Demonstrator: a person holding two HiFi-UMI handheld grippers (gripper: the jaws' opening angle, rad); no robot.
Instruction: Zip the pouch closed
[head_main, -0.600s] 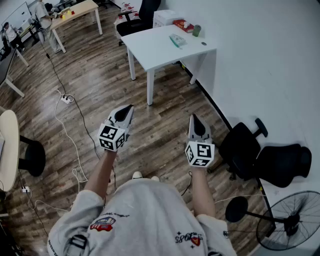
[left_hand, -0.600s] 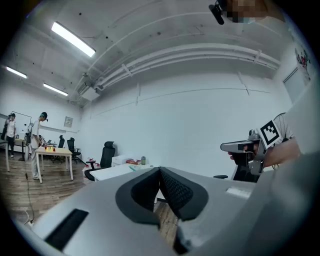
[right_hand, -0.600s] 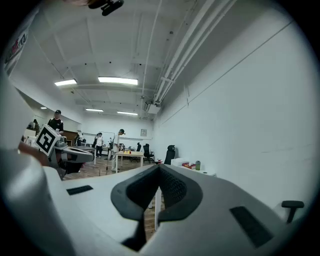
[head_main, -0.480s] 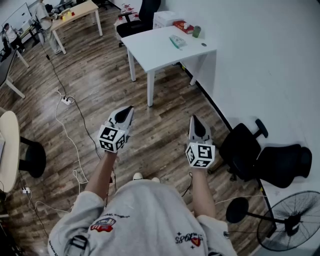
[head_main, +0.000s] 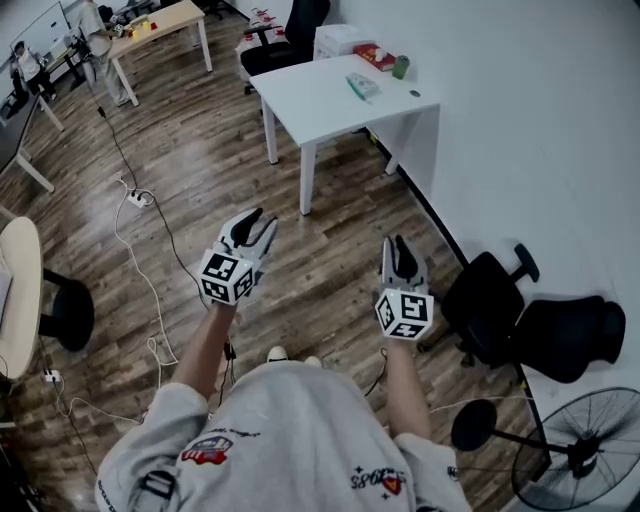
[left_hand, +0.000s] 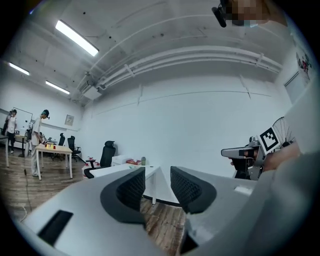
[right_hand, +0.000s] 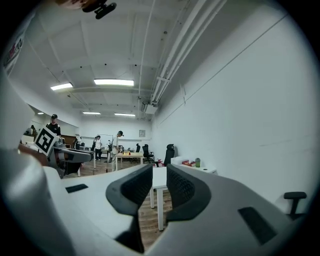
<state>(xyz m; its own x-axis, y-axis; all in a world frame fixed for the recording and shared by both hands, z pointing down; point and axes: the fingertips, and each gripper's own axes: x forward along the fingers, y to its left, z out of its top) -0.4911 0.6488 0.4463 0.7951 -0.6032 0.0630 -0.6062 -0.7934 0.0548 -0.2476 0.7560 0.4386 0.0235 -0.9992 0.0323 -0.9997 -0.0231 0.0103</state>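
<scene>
A pale green flat pouch (head_main: 362, 86) lies on the white table (head_main: 320, 100) far ahead of me; I cannot tell how its zip stands. My left gripper (head_main: 255, 223) is held level over the wood floor, well short of the table, its jaws open with nothing between them. My right gripper (head_main: 398, 248) hangs beside it, jaws a narrow gap apart and empty. In the left gripper view the left gripper (left_hand: 157, 180) frames the table (left_hand: 125, 172), and in the right gripper view the right gripper (right_hand: 159, 182) frames the table (right_hand: 159, 176).
A red box (head_main: 378, 58) and a green can (head_main: 401, 66) stand at the table's far end. Black office chairs (head_main: 500, 300) and a floor fan (head_main: 575, 445) stand at the right wall. Cables (head_main: 135, 230) trail over the floor at left. People stand by a wooden table (head_main: 160, 20).
The left gripper's jaws have spread apart from a closed point. The right jaws show a small gap now. The table sits slightly lower and nearer in the head view.
</scene>
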